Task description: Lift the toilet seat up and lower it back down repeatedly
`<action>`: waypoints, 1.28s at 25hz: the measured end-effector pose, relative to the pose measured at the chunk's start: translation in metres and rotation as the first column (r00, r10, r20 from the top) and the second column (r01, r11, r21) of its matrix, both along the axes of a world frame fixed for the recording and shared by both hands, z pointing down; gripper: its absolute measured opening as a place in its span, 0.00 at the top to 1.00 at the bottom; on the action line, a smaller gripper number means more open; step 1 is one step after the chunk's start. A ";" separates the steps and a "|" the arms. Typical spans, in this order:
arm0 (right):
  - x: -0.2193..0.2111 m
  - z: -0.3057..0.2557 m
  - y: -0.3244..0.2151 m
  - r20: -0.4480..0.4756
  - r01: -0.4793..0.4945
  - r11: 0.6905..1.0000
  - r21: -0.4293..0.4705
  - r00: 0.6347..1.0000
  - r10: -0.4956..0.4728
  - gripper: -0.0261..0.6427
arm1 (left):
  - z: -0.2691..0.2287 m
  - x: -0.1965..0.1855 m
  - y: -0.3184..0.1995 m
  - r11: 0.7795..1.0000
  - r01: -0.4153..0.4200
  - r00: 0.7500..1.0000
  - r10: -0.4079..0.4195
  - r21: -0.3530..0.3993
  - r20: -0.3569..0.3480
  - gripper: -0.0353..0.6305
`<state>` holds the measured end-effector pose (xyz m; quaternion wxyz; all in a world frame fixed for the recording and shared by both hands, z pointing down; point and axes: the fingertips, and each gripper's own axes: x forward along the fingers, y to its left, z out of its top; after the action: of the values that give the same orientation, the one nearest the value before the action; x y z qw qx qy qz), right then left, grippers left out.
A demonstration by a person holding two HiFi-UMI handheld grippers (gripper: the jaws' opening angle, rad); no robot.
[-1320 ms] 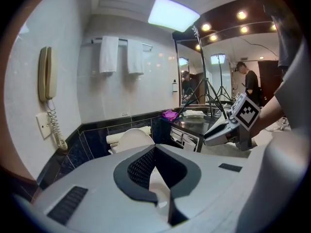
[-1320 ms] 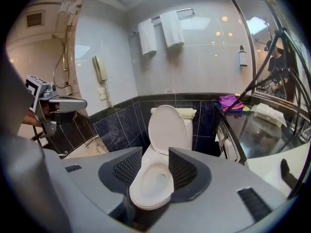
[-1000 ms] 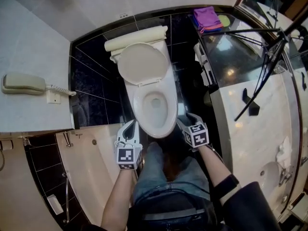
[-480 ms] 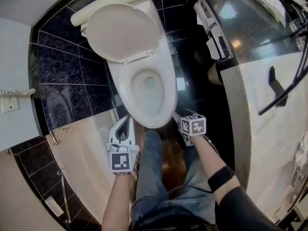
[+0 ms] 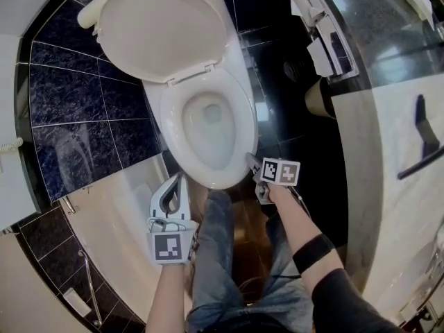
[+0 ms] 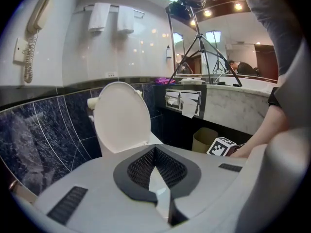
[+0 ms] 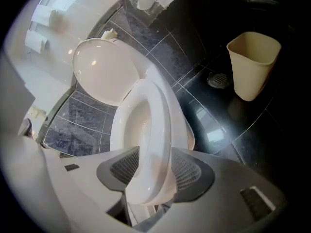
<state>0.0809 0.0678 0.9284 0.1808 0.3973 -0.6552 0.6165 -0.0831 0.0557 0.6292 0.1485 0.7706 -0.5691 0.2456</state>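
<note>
In the head view the right claw [image 5: 252, 165] reaches the front edge of the toilet seat [image 5: 243, 113]. Its tips are too small there to tell what they do. The right gripper view shows it. The right claw [image 7: 155, 174] is clamped on the front of the toilet seat [image 7: 155, 125], with one dark pad on each side of the white ring. I cannot tell if the ring lies flat on the bowl or is a little way up. The lid [image 5: 156, 30] stands up at the back, and the edge of the head view cuts off its top.

The left claw [image 5: 179, 184] hangs beside the bowl, near the tub [image 5: 118, 234], and does not touch the toilet. In the left gripper view the left claw [image 6: 155, 152] is closed with nothing in it. Its big grey body hides the bowl there, so only the lid [image 6: 121, 118] shows above it.

That view also shows a phone [image 6: 36, 21] and towels [image 6: 109, 17] high on the wall. The bin [image 7: 252, 64] shows whole in the right gripper view. In the head view the bin [image 5: 318, 97] is half hidden behind the table [image 5: 388, 186].
</note>
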 end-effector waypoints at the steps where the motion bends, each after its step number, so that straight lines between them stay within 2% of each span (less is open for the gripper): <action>1: -0.002 0.005 -0.002 0.014 -0.017 1.000 -0.011 1.000 0.017 0.63 | 0.003 -0.001 -0.001 1.000 -0.001 1.000 0.001 0.001 0.000 0.95; 7: -0.009 0.027 -0.005 0.028 -0.054 0.997 -0.054 0.998 0.056 0.73 | 0.020 -0.009 -0.002 1.000 -0.004 1.000 0.004 -0.020 0.004 0.95; 19: -0.007 0.026 -0.007 0.067 -0.086 0.991 -0.099 0.993 0.093 0.75 | 0.036 -0.018 0.002 0.999 0.018 1.000 -0.019 -0.046 -0.012 0.95; 29: -0.006 -0.022 -0.011 0.109 -0.071 0.990 -0.119 0.990 0.084 0.76 | 0.024 -0.010 0.011 0.998 0.027 0.999 -0.029 -0.058 -0.033 0.95; 32: -0.006 -0.045 -0.017 0.119 -0.071 0.990 -0.122 0.989 0.085 0.76 | 0.025 -0.013 0.027 0.995 0.040 0.998 -0.044 -0.090 -0.040 0.95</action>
<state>0.0752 0.0509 0.8834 0.1385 0.3722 -0.6116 0.6843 -0.0957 0.0825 0.6540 0.1999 0.7561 -0.5703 0.2513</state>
